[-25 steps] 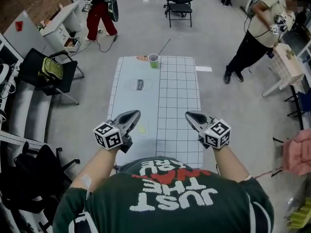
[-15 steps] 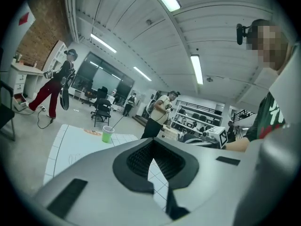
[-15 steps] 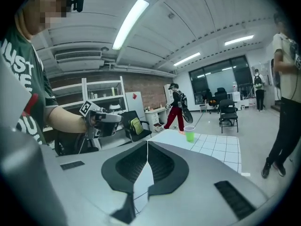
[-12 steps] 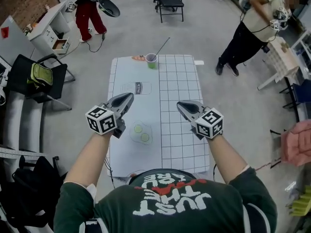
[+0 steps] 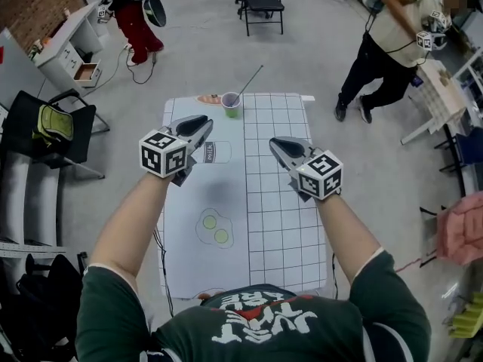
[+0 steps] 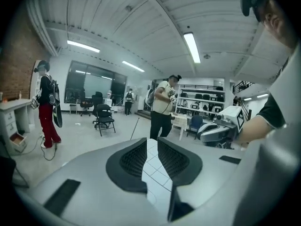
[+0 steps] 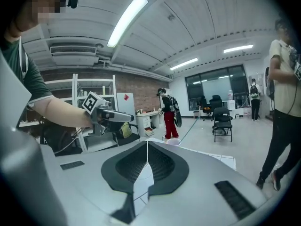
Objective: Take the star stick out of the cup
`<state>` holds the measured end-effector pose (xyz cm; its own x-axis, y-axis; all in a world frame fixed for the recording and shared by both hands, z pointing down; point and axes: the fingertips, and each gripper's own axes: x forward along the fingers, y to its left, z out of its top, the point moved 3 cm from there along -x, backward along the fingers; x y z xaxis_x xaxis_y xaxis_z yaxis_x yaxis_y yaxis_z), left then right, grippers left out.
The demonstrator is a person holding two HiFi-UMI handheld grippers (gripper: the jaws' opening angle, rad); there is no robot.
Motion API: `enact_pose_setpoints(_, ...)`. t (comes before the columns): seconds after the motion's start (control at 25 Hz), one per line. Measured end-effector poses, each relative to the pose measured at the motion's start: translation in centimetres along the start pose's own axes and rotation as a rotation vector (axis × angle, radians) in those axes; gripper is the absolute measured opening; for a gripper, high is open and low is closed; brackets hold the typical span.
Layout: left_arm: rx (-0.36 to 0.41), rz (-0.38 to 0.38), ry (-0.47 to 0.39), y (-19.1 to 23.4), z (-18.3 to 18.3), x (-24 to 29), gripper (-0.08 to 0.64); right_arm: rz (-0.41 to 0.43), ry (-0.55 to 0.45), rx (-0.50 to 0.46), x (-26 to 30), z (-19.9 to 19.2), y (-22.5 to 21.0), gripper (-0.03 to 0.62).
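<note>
Over the far end of the table (image 5: 279, 202), as the head view has it, a green cup (image 5: 231, 104) stands near the edge. The star stick (image 5: 250, 80) leans out of it and away past the table's end; I can't make out its star. Both arms stretch toward it. The left gripper (image 5: 198, 121) hangs near the cup, short of it and to its left, touching nothing. The right gripper (image 5: 278, 143) sits further back, well apart from the cup. Neither carries anything, which suits a reach that has not yet arrived.

From the left gripper view, its jaws have just been opening and stand part-way apart, a narrow slot with only gridded tabletop showing through. The stick's thin shaft rises ahead, a little left of the slot. My guess is they are parted early so they can slip round the shaft.

From the right gripper view, the pads meet at their tips with nothing between them, and the cup sits ahead, slightly right. Closed and held back, this one looks like the spare, perhaps there to steady the cup.
</note>
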<state>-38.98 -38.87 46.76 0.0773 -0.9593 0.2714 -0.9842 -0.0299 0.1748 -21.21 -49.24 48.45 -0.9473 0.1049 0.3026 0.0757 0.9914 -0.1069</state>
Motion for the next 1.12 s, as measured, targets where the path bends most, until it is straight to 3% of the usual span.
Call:
enact_pose_setpoints(0.36,0.116,-0.013,0.078,5.9,1.1,10.1,0.071,-0.006,0.026,0.007,5.1,-2.2,-6.3,0.032)
enact_pose_setpoints(0.68,0.197,-0.078,0.185,9.0,-2.3,19.2,0.101,-0.007,0.011,0.044,9.1,-5.4,-10.7,0.032)
enact_pose_setpoints(0.92,0.259,-0.120,0.242,10.4,-4.8,23.2,0.117,0.011,0.014,0.056,11.0,-7.6,-12.1,0.032)
enact_pose_setpoints(1.12,0.250,-0.144,0.277,11.0,-5.9,24.8,0.117,0.023,0.014,0.082,11.8,-9.0,-12.4,0.032)
